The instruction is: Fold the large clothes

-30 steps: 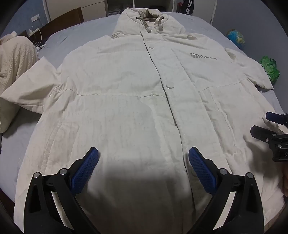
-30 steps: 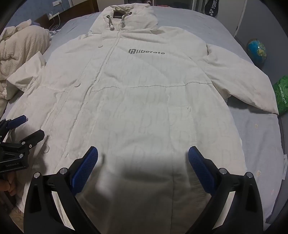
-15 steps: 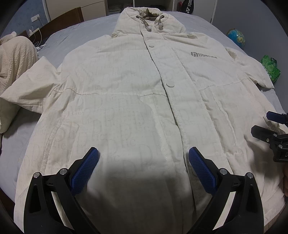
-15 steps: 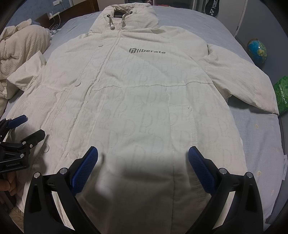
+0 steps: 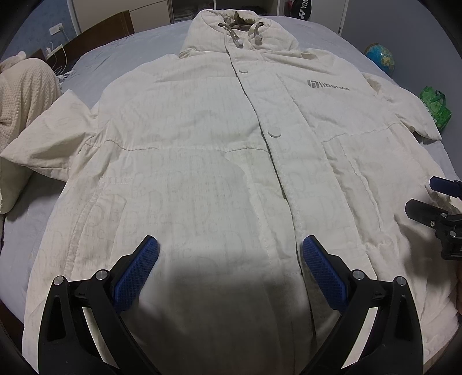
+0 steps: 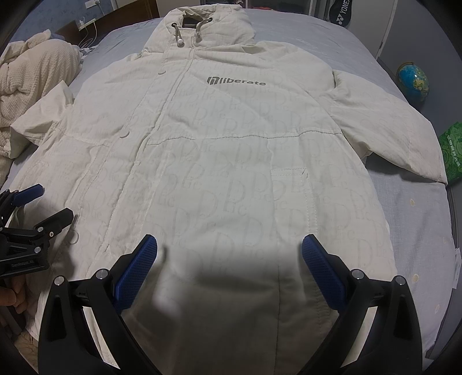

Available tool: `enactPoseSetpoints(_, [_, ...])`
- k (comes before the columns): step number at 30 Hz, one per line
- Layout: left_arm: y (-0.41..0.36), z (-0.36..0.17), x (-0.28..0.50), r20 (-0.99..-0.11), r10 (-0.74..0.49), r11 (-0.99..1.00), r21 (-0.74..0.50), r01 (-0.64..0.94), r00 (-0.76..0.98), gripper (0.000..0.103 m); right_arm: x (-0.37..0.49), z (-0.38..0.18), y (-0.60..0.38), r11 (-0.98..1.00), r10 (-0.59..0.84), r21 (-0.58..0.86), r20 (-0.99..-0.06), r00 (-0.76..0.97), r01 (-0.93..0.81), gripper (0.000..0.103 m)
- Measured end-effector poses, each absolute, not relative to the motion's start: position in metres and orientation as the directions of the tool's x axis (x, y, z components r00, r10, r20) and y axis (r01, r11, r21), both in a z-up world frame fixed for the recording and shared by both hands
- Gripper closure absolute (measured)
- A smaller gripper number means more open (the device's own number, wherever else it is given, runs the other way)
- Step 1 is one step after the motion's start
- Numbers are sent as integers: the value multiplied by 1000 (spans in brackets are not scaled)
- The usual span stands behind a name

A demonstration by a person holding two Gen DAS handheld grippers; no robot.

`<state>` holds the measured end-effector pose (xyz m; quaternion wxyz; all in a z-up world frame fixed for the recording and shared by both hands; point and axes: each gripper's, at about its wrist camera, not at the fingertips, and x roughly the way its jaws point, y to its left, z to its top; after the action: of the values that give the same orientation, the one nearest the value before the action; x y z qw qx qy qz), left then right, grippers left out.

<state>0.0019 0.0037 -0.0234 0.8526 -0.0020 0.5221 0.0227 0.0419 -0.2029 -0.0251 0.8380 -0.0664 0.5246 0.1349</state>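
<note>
Cream coat [image 5: 202,178] lies flat; left gripper [image 5: 229,261] and right gripper [image 6: 229,259] hover above, fingers apart.

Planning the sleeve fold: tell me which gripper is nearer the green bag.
Right. The right gripper hangs over the coat's bag-side half; the left gripper is across the placket, farther from the green bag.

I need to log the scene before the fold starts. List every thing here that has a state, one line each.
Coat: spread flat on the bed, front up, unfolded.
Coat front: closed.
Hood: lying flat above the collar.
Left sleeve: stretched outward.
Right sleeve: stretched outward.
Left tool: open, empty, over the hem.
Right tool: open, empty, over the hem.
Knit blanket: bunched up beside the coat.
</note>
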Motion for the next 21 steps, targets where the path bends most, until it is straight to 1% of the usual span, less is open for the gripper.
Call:
enactPoseSetpoints(16, [3, -24, 4, -897, 48, 999, 34, -38, 439, 7, 44, -25, -208, 961, 162, 47, -896, 413, -273, 7])
enactPoseSetpoints(19, [4, -24, 5, -898, 48, 999, 34, -40, 438, 7, 47, -18, -217, 965, 193, 93, -887, 420, -246, 7])
enactPoseSetpoints(21, [3, -25, 5, -900, 50, 999, 36, -41, 433, 6, 52, -10, -230, 962, 242, 160, -873, 424, -219, 7])
